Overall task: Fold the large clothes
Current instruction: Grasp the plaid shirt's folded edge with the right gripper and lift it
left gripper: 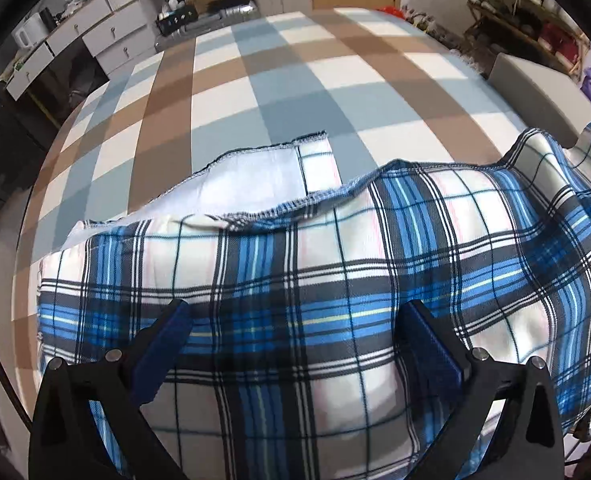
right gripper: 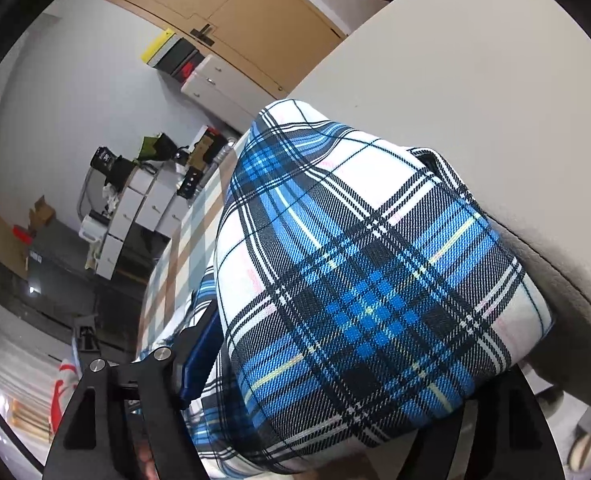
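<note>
My left claw [left gripper: 295, 344] points level across the bed [left gripper: 255, 80] toward twelve o'clock, jaws spread wide over the plaid garment [left gripper: 335, 264], gripping nothing. My right claw [right gripper: 315, 380] tilts sideways, buried in plaid cloth; whether it grips, I cannot tell. The garment lies bunched at six o'clock.

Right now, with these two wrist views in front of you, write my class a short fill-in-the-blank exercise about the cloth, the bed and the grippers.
1. The plaid cloth is checked in white, black and ____.
2. The cloth lies on a bed cover patterned in large ____.
3. The fingers of the left hand-held gripper stand wide ____ over the cloth.
4. In the right wrist view, the cloth bunches against a pale grey ____ board.

Missing words: blue; checks; apart; head
</note>
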`<act>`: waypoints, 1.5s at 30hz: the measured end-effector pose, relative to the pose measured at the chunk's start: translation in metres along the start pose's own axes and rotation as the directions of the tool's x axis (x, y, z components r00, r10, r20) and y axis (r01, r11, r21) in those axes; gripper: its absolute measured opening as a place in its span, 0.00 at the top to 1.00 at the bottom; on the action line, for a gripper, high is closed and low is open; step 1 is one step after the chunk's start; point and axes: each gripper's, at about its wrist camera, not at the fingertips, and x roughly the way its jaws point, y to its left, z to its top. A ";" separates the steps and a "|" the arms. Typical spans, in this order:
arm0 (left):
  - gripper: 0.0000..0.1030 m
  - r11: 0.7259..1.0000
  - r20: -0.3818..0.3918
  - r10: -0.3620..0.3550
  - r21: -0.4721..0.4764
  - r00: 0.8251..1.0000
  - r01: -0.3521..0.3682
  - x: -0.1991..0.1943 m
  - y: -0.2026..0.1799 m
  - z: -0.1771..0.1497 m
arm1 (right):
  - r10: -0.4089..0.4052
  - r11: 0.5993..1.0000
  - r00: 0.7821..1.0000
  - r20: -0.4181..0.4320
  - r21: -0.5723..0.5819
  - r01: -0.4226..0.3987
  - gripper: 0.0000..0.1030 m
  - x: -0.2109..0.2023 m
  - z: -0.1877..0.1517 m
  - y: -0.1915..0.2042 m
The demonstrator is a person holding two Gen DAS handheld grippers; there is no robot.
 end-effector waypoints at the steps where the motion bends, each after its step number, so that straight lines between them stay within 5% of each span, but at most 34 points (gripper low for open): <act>1: 0.01 1.000 0.007 0.006 0.007 1.000 -0.007 0.000 0.000 0.000 | -0.001 1.000 1.000 0.002 0.000 0.001 0.25 -0.001 0.000 0.000; 10: 0.01 0.996 -0.017 -0.039 -0.086 0.999 0.037 -0.004 0.021 0.004 | 0.025 1.000 1.000 0.010 0.009 -0.025 0.30 -0.008 0.002 -0.011; 14: 0.01 0.989 -0.004 -0.139 -0.045 0.990 0.139 -0.024 0.015 -0.009 | 0.041 0.999 0.999 0.000 0.005 -0.041 0.47 -0.008 0.003 -0.013; 19: 0.01 0.997 -0.021 -0.032 0.070 0.999 0.033 -0.016 0.004 -0.023 | 0.028 0.999 0.999 0.026 -0.040 -0.026 0.72 -0.015 0.000 -0.005; 23: 0.01 0.997 -0.036 -0.051 0.051 0.998 0.053 -0.006 0.006 -0.027 | 0.005 0.989 0.997 0.074 -0.146 0.006 0.81 -0.025 -0.004 0.016; 29: 0.01 0.999 -0.025 -0.019 0.037 1.000 0.020 -0.006 -0.007 -0.028 | -0.010 0.937 0.980 0.199 -0.341 0.079 0.83 -0.047 -0.014 0.058; 34: 0.01 0.997 -0.019 -0.047 0.053 0.999 0.048 -0.008 -0.032 -0.026 | -0.025 0.911 0.967 0.253 -0.393 0.126 0.84 -0.059 -0.004 0.069; 38: 0.01 0.984 -0.032 -0.153 0.091 0.988 0.155 -0.012 -0.059 -0.018 | -0.081 0.881 0.965 0.248 -0.435 0.186 0.84 -0.074 0.022 0.084; 42: 0.01 0.934 -0.092 -0.329 0.118 0.940 0.339 -0.030 -0.063 -0.014 | -0.130 0.832 0.954 0.269 -0.493 0.252 0.84 -0.084 0.028 0.105; 43: 0.01 0.931 -0.077 -0.341 0.110 0.937 0.348 -0.040 -0.054 -0.015 | -0.138 0.820 0.954 0.268 -0.510 0.262 0.84 -0.084 0.026 0.109; 45: 0.01 0.955 -0.011 -0.275 0.112 0.961 0.274 -0.055 -0.034 -0.020 | -0.147 0.804 0.953 0.264 -0.530 0.271 0.84 -0.081 0.021 0.115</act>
